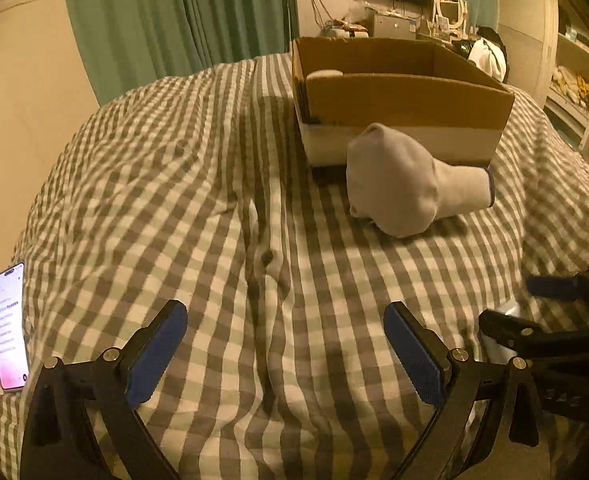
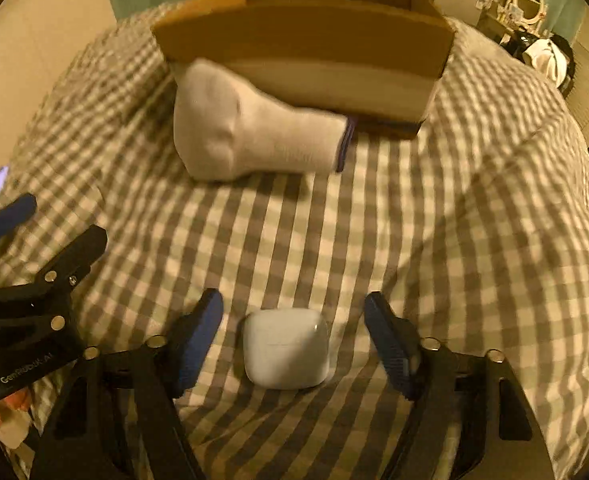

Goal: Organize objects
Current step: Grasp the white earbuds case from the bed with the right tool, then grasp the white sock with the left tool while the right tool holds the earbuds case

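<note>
Earbud case: a small white earbud case lies flat on the bed at the bottom middle of the right wrist view. It sits alone, so it is easy to reach from above.
Right gripper: the right gripper has one blue pad on each side of the case. The jaws are about half open and there is a gap on both sides, so they hold nothing yet. I think they sit this way to pinch the case next.
Sock: a rolled grey-white sock lies in the upper middle of that view, touching the front wall of the box. It looks like it waits its turn.
Box: the open cardboard box stands at the top middle of the left wrist view. Something pale shows inside its left corner; I cannot tell what it is. The box is probably where the things go.
Left gripper: the left gripper is wide open over bare blanket at the bottom of its view and holds nothing. It stays out of the way.
Blanket: the checked blanket is soft and bumpy.
Phone: a lit phone lies at the lower left edge, well apart from the rest.
</note>
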The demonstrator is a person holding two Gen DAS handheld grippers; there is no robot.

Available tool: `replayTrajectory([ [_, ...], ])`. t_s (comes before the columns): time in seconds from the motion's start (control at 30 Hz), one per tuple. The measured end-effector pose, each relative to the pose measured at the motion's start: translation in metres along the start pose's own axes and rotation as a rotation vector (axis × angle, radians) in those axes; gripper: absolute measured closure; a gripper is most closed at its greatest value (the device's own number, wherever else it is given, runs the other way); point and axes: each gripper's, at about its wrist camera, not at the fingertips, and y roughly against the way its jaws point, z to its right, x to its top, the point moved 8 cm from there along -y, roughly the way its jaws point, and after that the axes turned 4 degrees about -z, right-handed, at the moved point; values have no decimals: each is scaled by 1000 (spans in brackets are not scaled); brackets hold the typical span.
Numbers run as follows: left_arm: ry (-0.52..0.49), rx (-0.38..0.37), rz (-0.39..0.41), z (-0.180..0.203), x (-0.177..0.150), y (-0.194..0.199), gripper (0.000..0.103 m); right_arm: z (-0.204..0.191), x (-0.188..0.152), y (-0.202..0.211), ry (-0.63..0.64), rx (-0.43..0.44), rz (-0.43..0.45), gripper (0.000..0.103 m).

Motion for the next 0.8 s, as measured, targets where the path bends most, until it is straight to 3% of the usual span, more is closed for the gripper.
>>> replayTrajectory([
  [0.1, 14, -10, -5, -3, -3, -2, 2, -7, -5, -15, 35, -23, -55, 48],
  [0.27, 38, -24, -19, -8, -6, -3, 2, -8, -8, -15, 45, -21, -54, 54],
  [0.57, 44, -32, 0, -2, 6, 7, 2, 6, 2, 34, 13, 17, 89, 54],
  [0.8, 24, -69, 21, 27, 44, 2, 2, 43, 43, 58, -14, -24, 169, 54],
])
